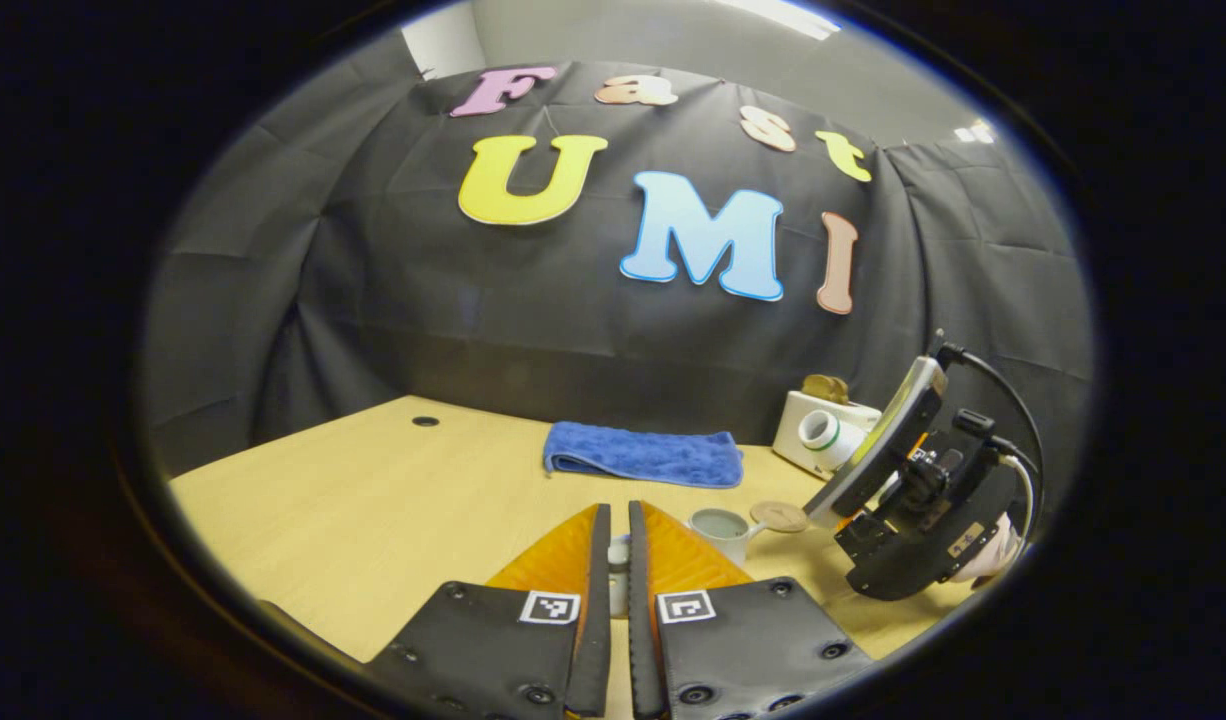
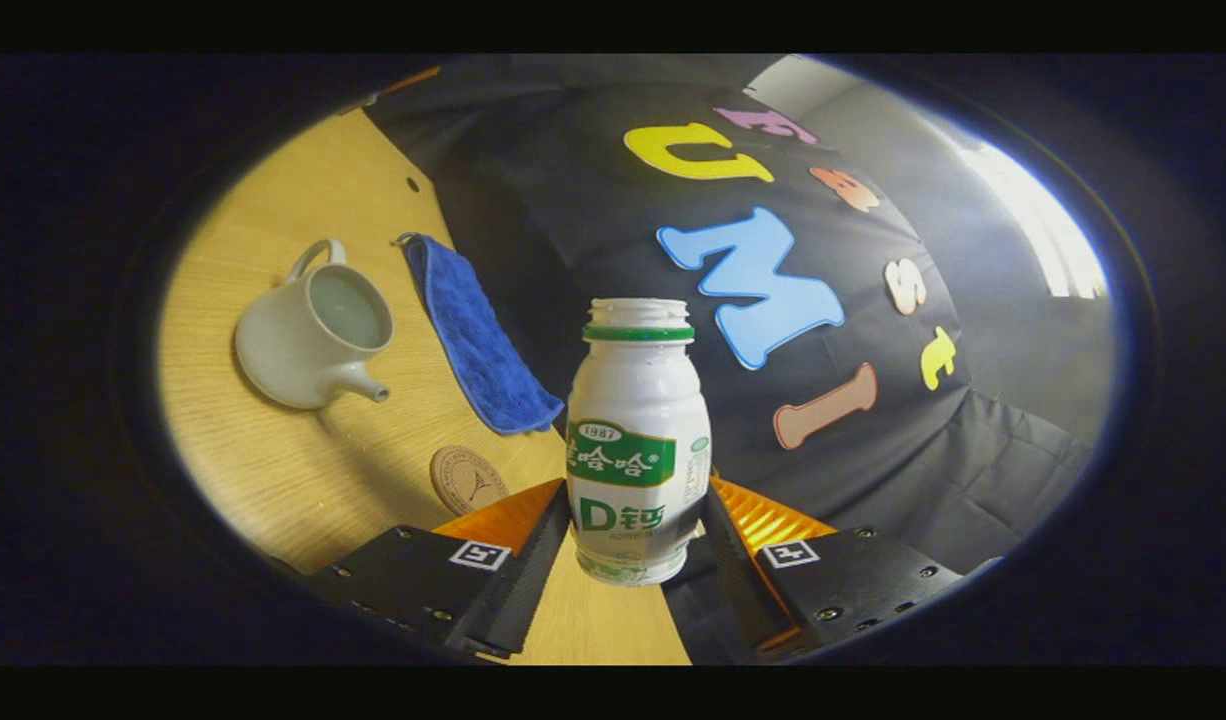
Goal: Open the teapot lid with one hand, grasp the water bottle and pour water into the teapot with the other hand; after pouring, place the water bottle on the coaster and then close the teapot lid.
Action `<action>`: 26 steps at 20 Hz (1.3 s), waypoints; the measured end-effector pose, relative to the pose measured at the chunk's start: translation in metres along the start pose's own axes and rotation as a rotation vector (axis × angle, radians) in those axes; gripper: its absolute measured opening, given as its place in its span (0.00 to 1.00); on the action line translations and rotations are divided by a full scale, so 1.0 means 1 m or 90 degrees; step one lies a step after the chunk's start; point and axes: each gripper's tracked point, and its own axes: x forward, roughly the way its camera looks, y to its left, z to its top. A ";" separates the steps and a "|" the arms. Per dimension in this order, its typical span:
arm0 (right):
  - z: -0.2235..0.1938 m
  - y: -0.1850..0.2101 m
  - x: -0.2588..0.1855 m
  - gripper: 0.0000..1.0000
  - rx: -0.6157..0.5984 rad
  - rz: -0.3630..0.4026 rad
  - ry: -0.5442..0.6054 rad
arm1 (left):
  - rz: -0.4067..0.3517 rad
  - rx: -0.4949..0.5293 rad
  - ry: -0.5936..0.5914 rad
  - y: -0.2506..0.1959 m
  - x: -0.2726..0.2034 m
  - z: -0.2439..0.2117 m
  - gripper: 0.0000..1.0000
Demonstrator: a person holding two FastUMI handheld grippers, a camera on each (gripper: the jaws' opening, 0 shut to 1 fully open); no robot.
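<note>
In the right gripper view my right gripper (image 2: pixel 638 492) is shut on a white water bottle (image 2: pixel 638 420) with a green label and an uncapped mouth. The view is tilted; the pale teapot (image 2: pixel 313 340) stands lidless on the table at the left, liquid showing inside. A round brown coaster (image 2: pixel 468 480) lies near it. In the left gripper view my left gripper (image 1: pixel 618 512) is nearly closed on a small white piece, the teapot lid (image 1: pixel 618 575). Just right of it is the open teapot (image 1: pixel 721 525), then the coaster (image 1: pixel 779 515). The right gripper (image 1: pixel 913 500) holds the bottle (image 1: pixel 831 435) tilted, above and right of the teapot.
A folded blue towel (image 1: pixel 643 455) lies at the back of the wooden table (image 1: pixel 373 500), beside the booth wall. A white box (image 1: pixel 803 415) with a brown thing on top sits at the back right. A small round hole (image 1: pixel 425 421) is in the tabletop at the far left.
</note>
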 end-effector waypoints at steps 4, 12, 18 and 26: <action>0.008 -0.002 0.006 0.61 -0.065 -0.008 -0.019 | 0.005 -0.004 0.002 0.005 -0.003 -0.002 0.18; 0.019 0.004 0.007 0.76 -0.160 -0.017 -0.056 | 0.015 -0.008 0.008 0.014 -0.004 -0.006 0.14; 0.027 0.002 0.008 0.76 -0.222 -0.026 -0.087 | 0.022 -0.013 0.015 0.020 -0.003 -0.012 0.18; 0.033 0.000 0.007 0.76 -0.276 -0.038 -0.115 | 0.030 -0.016 0.017 0.027 -0.001 -0.015 0.14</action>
